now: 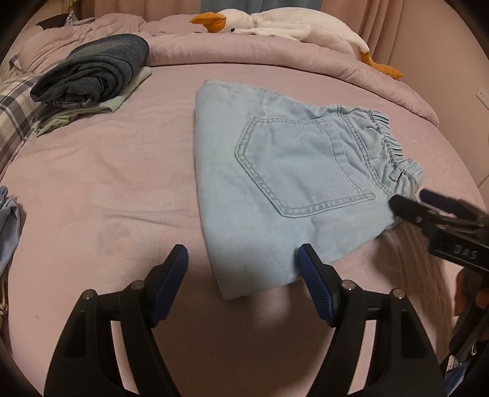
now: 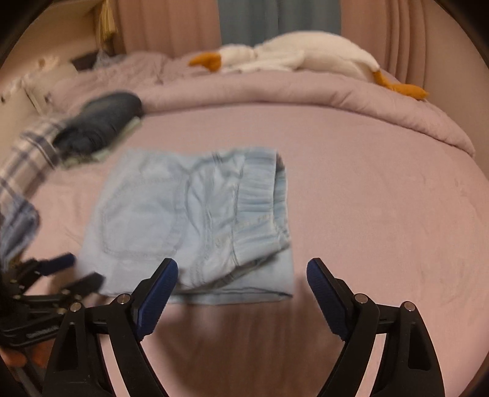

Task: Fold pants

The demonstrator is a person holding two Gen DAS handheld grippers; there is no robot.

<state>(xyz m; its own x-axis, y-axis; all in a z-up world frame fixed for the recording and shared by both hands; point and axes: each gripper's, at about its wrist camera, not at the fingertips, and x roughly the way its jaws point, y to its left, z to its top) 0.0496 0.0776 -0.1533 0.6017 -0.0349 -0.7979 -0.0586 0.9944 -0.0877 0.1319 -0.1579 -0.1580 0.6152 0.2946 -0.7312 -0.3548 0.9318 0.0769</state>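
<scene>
Pants [image 1: 287, 171]: we see pale blue denim folded into a compact block, back pocket up, gathered waistband at one end.
Place: on the pink bed [image 1: 107, 183].
Left gripper [image 1: 243, 259]: jaws wide, holding nothing.
Right gripper [image 2: 241, 271]: likewise wide, empty.

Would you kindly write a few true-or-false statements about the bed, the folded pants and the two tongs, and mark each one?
1. The light blue pants lie folded on the pink bed sheet. True.
2. The left tongs are clamped on the pants. False: they stand open, with only a corner of the pants between the fingers.
3. A white plush goose lies on the quilt at the far side of the bed. True.
4. The right tongs hold a dark garment. False: they are open and empty; the dark folded clothes sit in a pile apart from the pants.
5. A back pocket faces up. True.
</scene>
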